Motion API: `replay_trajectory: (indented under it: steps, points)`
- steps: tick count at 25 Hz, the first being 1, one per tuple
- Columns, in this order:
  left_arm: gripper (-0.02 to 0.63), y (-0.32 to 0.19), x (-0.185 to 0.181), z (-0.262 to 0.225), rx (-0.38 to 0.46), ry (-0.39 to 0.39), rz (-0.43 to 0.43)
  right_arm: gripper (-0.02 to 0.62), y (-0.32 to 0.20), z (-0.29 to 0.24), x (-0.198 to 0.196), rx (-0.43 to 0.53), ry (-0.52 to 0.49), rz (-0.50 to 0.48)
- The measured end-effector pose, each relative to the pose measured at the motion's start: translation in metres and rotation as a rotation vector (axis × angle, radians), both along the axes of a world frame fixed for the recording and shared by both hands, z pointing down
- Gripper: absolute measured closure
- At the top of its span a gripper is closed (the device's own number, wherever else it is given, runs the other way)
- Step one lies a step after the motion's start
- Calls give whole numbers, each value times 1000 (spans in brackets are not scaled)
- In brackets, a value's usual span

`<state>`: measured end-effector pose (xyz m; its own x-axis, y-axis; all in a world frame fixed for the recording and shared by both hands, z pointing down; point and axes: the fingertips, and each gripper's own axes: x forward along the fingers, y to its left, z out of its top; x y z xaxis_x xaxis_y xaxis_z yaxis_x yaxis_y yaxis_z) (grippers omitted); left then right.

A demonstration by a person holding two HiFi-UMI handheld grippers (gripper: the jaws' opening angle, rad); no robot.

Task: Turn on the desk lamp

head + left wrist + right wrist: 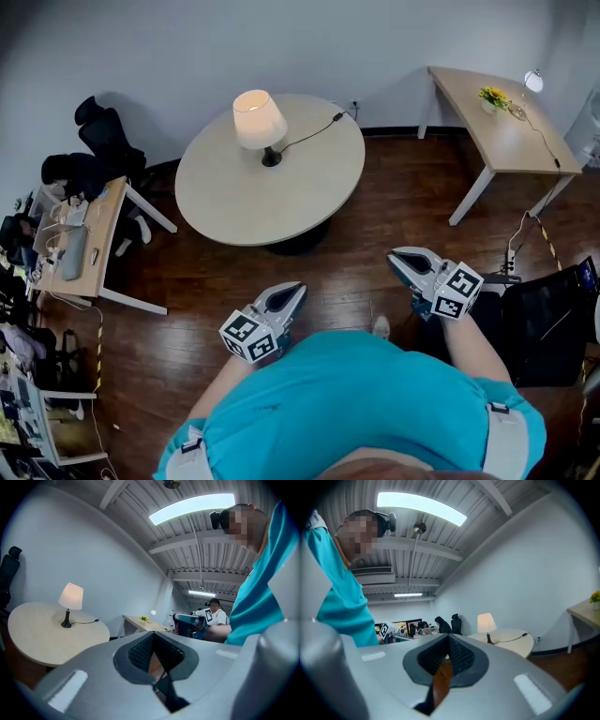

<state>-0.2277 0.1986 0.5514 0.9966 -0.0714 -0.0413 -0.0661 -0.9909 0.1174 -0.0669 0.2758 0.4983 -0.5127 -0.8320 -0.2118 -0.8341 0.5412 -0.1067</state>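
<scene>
Grippers, two, held low in front of the person's teal shirt (356,394), one per hand, forearms bent forward. Left gripper (289,294) at 11 o'clock from the torso, pointing about level; jaws together, nothing between them. Right gripper (398,259) at 1 o'clock, nose tipped slightly up; jaws also closed and empty. Both are well apart from the round table (281,202), count one, at 12 o'clock across bare wood floor. Desk lamp (260,122), count one, stands upright at the table's far side, shade glowing, untouched by either tool. One black cord (309,137) runs from its base toward 1 o'clock. Rectangular desks, two: a bare one (502,141) at 2 o'clock with one flower pot (493,97), a cluttered one (89,239) at 9 o'clock.
</scene>
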Motion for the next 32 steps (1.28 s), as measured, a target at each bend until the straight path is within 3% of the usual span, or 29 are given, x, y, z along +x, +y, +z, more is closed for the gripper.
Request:
replay_trajectory:
  steps: [2, 6, 14, 19, 23, 27, 32]
  points:
    - [577, -3, -31, 3, -4, -26, 15, 594, 0, -2, -31, -12, -39, 4]
    - [577, 2, -72, -12, -7, -27, 39, 594, 15, -23, -83, -13, 6, 19]
    - [577, 93, -111, -22, 18, 51, 45, 594, 124, -22, -122, 8, 37, 57]
    - [577, 158, -104, -25, 49, 37, 21, 594, 189, -17, -121, 25, 68, 37]
    - [577, 216, -88, -32, 5, 51, -26, 594, 248, -10, -109, 15, 68, 6]
    - [577, 273, -70, -19, 1, 50, -53, 594, 290, 19, -77, -26, -2, 22]
    - [577, 302, -95, -26, 53, 45, -79, 594, 302, 30, -78, -69, -76, 76]
